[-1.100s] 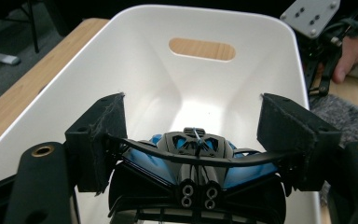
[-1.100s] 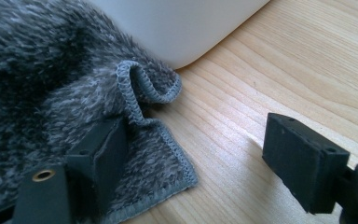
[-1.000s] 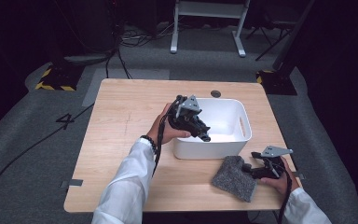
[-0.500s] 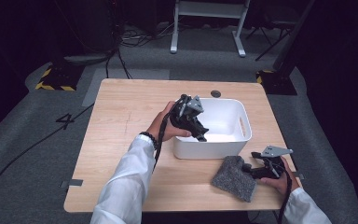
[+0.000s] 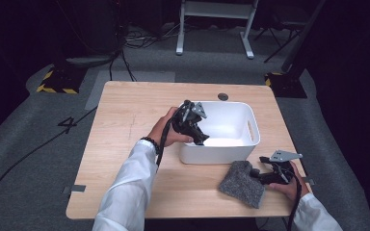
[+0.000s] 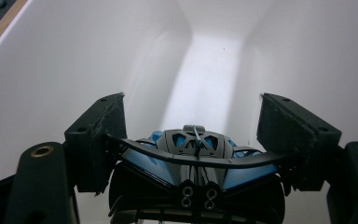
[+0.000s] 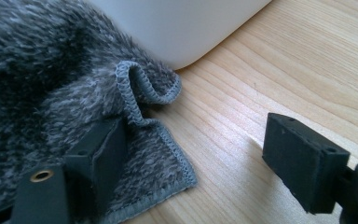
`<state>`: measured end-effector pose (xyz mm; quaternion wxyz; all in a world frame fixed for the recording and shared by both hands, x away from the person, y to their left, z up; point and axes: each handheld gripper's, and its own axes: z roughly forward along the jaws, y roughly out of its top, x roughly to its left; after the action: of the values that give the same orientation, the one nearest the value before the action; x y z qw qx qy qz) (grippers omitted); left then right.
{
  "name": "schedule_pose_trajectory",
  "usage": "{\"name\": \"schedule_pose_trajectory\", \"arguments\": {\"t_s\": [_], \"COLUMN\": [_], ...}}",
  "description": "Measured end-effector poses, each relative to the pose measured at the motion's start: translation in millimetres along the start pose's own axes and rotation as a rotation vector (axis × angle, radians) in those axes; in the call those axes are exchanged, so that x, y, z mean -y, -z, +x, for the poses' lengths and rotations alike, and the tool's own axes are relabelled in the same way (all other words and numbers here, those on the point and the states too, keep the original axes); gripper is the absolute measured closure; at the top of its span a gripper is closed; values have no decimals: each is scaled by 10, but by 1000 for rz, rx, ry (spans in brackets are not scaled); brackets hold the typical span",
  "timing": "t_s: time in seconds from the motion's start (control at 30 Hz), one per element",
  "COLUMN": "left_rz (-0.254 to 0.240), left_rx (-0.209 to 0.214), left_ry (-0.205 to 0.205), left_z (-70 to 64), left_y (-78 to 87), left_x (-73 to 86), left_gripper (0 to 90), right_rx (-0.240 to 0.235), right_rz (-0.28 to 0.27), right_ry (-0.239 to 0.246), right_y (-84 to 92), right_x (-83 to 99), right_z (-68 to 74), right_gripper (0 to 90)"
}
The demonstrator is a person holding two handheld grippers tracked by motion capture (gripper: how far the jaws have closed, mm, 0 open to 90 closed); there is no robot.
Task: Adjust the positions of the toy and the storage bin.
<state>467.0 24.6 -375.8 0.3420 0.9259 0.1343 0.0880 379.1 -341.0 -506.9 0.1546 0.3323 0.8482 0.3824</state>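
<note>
A white plastic bin (image 5: pixel 251 120) stands on the wooden table (image 5: pixel 125 125). Over its near left corner my left gripper (image 5: pixel 201 139) tilts down into the bin, shut on a black and blue object (image 6: pixel 193 158) whose thin black arc spans the jaws. The bin's white inside (image 6: pixel 74 56) lies beyond them. A grey fluffy cloth (image 5: pixel 241 184) lies in front of the bin at the right. My right gripper (image 5: pixel 257 174) rests low at the cloth's right edge, open. In the right gripper view one jaw sits on the cloth's (image 7: pixel 42 70) hemmed corner and the other over bare wood.
The bin's rounded corner (image 7: pixel 182 23) stands close behind the cloth. A dark round grommet (image 5: pixel 223 96) sits at the table's far edge. The table's right edge runs just beside my right hand. Bare wood stretches to the left of the bin.
The left gripper has shifted slightly at the bin's corner, still gripping the black and blue object. The right gripper and the cloth have kept still.
</note>
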Motion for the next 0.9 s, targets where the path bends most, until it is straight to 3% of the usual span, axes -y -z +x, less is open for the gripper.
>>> {"name": "schedule_pose_trajectory", "arguments": {"t_s": [0.2, 0.4, 0.9], "left_rz": [5, 63, 104], "left_rx": [3, -2, 24], "left_ry": [5, -29, -14], "left_z": [4, -13, -3], "left_y": [-14, -87, -108], "left_x": [4, -45, -96], "left_gripper": [246, 246, 243], "right_rx": [0, 0, -1], "right_rz": [0, 0, 0], "right_ry": [0, 0, 1], "right_y": [0, 0, -1], "right_x": [0, 0, -1], "right_z": [0, 0, -1], "right_gripper": [219, 219, 220]}}
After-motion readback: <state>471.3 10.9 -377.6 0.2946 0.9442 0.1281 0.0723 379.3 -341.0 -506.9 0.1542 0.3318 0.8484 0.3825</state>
